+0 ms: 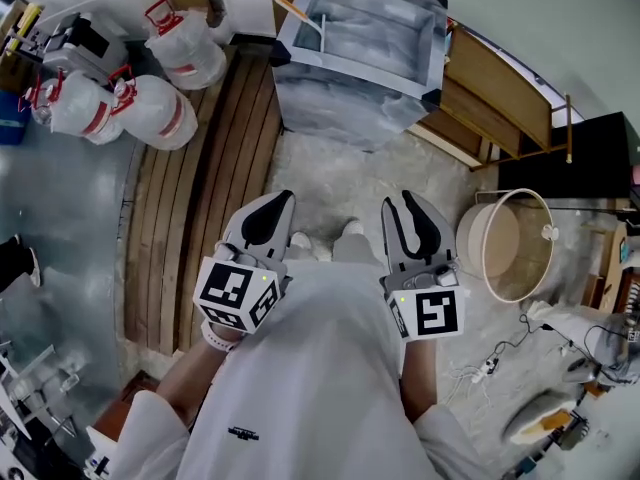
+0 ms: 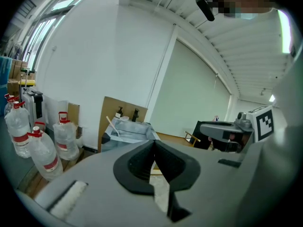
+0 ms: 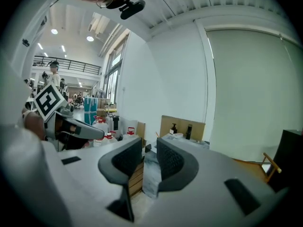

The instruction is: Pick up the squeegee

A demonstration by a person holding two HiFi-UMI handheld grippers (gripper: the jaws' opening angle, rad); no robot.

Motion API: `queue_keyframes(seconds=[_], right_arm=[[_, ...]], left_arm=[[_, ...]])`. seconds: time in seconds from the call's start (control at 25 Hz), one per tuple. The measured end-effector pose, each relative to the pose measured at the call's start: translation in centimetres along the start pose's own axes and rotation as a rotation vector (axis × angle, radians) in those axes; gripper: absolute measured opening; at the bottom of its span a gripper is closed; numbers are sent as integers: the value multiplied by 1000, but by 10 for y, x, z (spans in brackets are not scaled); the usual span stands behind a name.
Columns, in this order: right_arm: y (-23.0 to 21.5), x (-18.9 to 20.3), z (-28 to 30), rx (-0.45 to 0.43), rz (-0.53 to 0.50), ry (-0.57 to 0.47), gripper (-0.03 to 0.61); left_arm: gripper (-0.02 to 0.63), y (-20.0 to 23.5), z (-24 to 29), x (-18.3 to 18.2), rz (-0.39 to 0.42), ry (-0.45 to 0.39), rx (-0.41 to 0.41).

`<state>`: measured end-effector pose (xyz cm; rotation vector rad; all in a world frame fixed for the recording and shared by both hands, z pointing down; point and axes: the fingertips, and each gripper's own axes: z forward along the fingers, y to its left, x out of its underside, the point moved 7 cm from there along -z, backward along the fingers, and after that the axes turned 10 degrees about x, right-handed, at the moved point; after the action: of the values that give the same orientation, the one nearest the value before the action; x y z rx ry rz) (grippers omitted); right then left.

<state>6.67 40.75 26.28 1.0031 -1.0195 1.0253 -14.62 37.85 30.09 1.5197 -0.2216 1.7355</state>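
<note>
Squeegee (image 1: 296, 11), as we judged it, leaned in the grey tub (image 1: 330, 103) straight ahead in the head view, orange handle slanting up-left. It was well apart from both tongs, with the left tongs (image 1: 287, 199) nearer than the right tongs (image 1: 403, 200). Left gripper view: jaws met at the tips, empty, handle (image 2: 112, 125) ahead-left. Right gripper view: jaws slightly apart, nothing between.

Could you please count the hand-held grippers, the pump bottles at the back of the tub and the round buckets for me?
Hand-held grippers: 2, the left hand-held gripper and the right hand-held gripper
Pump bottles: 2
Buckets: 1
Total: 5
</note>
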Motion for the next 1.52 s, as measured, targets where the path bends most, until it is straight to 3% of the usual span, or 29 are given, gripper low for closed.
queue_keyframes(seconds=[0.64, 1.08, 1.32, 1.52], right_arm=[[-8, -5, 99, -83, 8, -10, 89], [-84, -5, 232, -145, 38, 3, 90], [-136, -17, 324, -228, 16, -14, 89], [-149, -33, 385, -331, 4, -38, 89]], left_arm=[[5, 60, 34, -24, -31, -19, -83], [5, 120, 152, -79, -30, 30, -142], [5, 150, 227, -123, -33, 18, -187], [5, 174, 267, -148, -26, 10, -243]])
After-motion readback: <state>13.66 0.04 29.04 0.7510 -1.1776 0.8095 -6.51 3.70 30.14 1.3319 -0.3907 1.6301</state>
